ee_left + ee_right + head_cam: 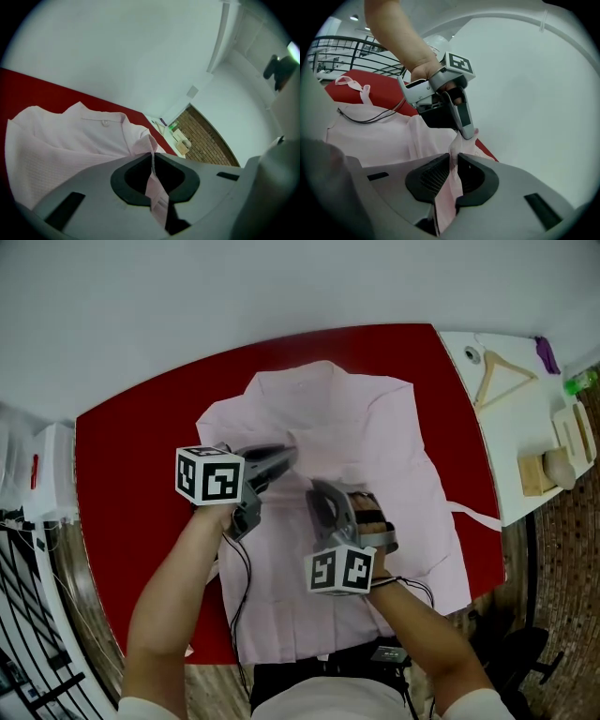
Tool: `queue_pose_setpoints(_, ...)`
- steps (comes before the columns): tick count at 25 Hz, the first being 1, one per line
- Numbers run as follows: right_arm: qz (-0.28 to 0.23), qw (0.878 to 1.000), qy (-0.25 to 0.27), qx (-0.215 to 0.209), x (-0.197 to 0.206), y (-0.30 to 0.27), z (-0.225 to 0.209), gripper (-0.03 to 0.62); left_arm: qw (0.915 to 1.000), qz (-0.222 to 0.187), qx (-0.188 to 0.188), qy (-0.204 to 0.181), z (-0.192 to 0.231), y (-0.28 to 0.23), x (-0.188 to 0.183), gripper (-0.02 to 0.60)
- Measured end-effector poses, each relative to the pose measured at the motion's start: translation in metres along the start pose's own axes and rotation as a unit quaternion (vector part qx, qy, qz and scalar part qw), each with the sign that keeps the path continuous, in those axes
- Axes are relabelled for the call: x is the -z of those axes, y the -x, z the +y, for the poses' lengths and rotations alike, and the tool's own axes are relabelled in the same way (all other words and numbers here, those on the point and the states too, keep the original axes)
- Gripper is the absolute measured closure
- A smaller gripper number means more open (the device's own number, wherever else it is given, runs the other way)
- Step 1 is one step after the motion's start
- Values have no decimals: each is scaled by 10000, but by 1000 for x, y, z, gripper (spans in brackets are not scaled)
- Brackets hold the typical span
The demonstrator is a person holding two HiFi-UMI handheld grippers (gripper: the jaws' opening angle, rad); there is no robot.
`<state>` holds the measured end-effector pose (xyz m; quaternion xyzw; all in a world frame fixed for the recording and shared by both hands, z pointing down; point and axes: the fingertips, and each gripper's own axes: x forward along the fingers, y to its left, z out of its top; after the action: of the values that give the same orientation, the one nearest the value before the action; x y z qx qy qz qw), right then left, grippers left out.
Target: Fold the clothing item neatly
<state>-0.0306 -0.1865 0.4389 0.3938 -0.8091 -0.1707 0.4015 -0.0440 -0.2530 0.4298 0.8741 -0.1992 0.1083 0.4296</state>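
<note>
Over the table [122, 456], left gripper [291, 456] meets right gripper [315, 489], both pinching shirt [375, 427].

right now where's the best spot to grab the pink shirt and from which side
On the pink shirt, probably the right side edge, coming in low from the right: it lies flat and free on the red table. The left gripper and right gripper are shut on a raised ridge mid-shirt.
</note>
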Motion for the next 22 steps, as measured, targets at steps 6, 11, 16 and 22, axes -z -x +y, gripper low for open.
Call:
queue_pose_setpoints(6,76,9984,-217,-522,-4,-25,34,542,9990,-163,-350,218,39,18,8,558)
queue_pose_setpoints(11,144,9931,-102,-1159,-9,-38,69,542,9907,-632,-1102,490,79,42,8,558)
queue_pose_setpoints(16,41,9905,123,-1372,-14,-31,84,542,9906,-516,-1245,222,89,45,9,555)
queue_pose_setpoints(22,-106,9942,139,-1063,-17,-21,56,540,9850,705,-1379,-766,90,22,18,436)
